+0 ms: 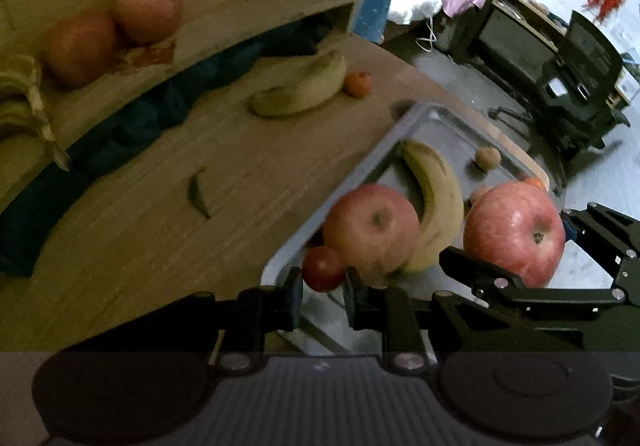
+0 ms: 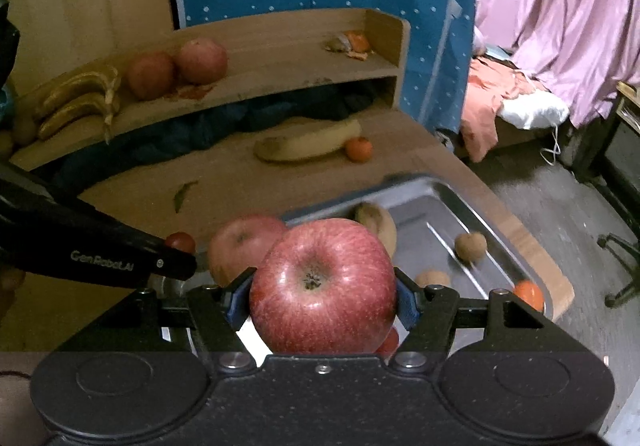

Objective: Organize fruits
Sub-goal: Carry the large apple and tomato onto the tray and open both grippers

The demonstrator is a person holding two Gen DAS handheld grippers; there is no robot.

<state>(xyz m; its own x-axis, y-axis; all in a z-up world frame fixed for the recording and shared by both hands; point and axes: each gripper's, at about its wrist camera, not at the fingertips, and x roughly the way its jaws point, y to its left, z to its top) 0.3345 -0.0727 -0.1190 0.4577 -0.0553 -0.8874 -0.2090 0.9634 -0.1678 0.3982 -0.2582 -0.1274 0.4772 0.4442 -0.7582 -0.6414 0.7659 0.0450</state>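
Right gripper (image 2: 323, 300) pinches a red apple (image 2: 323, 286) above the metal tray (image 2: 460, 198) — left gripper (image 1: 322, 292) clamps a small tomato (image 1: 323, 268).

Parts hidden, cropped or blurred in the two wrist views.
In the right wrist view the held red apple (image 2: 323, 286) covers the metal tray's (image 2: 452, 198) near end, most of a second apple (image 2: 236, 246) and all but a sliver of a red fruit (image 2: 390, 342) beneath; the banana bunch (image 1: 20, 102) is cropped at the left wrist view's edge; small brown tray fruits (image 2: 471, 246) are too blurred to identify.
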